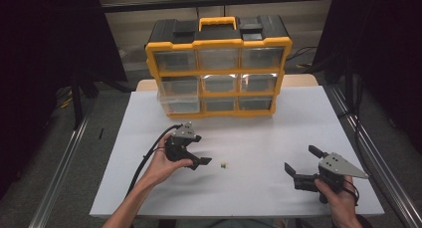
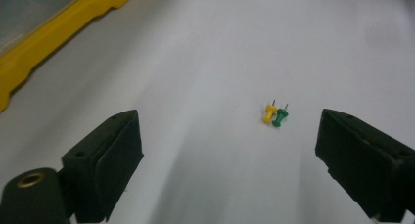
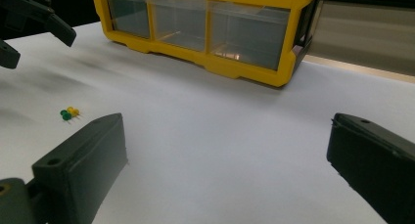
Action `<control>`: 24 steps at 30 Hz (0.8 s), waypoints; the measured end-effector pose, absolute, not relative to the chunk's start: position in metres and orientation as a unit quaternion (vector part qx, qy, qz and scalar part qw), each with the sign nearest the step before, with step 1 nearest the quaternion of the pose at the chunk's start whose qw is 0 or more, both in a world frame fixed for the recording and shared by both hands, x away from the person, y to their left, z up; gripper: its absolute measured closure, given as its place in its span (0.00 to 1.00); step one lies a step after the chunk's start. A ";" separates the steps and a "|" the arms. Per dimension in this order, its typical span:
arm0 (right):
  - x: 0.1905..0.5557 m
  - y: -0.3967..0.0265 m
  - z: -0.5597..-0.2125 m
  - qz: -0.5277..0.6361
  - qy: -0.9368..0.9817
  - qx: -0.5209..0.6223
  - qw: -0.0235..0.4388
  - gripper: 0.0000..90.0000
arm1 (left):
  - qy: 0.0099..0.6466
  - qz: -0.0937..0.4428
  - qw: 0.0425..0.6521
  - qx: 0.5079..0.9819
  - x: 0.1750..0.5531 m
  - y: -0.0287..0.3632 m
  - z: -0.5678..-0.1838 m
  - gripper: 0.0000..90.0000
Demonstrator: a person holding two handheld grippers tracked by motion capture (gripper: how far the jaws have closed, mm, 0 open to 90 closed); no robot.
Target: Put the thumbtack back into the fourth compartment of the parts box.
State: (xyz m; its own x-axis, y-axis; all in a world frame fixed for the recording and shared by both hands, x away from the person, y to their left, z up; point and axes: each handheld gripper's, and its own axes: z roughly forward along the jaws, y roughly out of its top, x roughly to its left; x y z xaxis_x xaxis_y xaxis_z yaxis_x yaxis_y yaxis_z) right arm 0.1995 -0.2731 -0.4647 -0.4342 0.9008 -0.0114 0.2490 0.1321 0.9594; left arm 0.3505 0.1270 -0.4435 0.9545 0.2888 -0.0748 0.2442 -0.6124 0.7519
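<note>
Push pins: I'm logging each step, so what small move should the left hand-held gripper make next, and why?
Probably ease the left hand-held gripper forward and down to straddle the yellow push pin and green push pin: they lie touching on the white table, ahead of its open jaws.

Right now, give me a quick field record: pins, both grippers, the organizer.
pins: yellow push pin and green push pin, lying side by side, touching, on the white table
left gripper: open, pins ahead between its jaws, not gripped
right gripper: open, holds nothing
organizer: yellow and black drawer cabinet at the table's far edge
</note>
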 end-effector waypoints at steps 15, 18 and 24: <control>0.200 -0.273 -0.465 0.505 0.680 0.422 0.323 0.01 | 0.114 -0.010 0.382 0.917 0.364 0.090 -0.449 0.11; 0.200 -0.273 -0.465 0.505 0.679 0.422 0.325 0.01 | 0.110 -0.016 0.366 0.924 0.366 0.085 -0.450 0.10; 0.200 -0.273 -0.465 0.505 0.680 0.422 0.323 0.01 | 0.100 -0.017 0.344 0.934 0.370 0.079 -0.453 0.17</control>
State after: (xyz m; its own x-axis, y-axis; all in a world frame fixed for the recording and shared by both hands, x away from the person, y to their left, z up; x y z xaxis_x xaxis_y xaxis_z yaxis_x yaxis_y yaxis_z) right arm 0.1999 -0.2731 -0.4649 -0.4357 0.9000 -0.0124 0.2482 0.1334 0.9595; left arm 0.3700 0.0786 -0.4534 0.9793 0.1755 -0.1007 0.1989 -0.7437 0.6382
